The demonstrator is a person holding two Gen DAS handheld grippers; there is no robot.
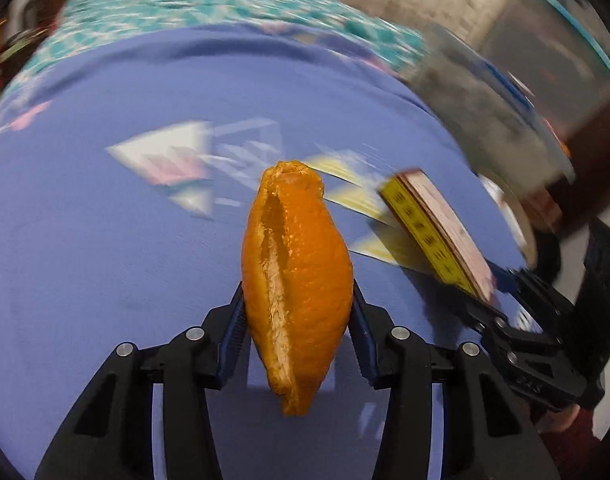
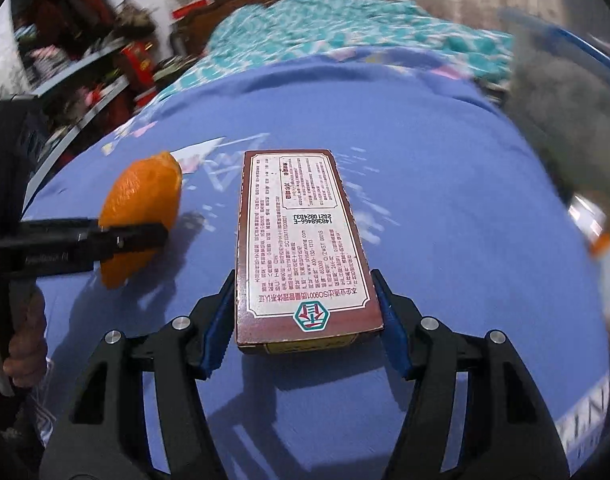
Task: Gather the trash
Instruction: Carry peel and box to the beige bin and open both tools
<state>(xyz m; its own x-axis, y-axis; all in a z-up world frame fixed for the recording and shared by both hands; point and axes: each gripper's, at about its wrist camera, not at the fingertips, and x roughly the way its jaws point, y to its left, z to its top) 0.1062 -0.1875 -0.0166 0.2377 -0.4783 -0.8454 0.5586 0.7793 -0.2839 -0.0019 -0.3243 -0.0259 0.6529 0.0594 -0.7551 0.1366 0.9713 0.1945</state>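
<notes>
The left claw grips an orange peel at mid-frame of its own view, pads pressed to both sides. The right claw clamps a flat brown printed box, label up, centre of its view. Both are held above a blue bedsheet. A blurred grey bin sits at the upper right.
</notes>
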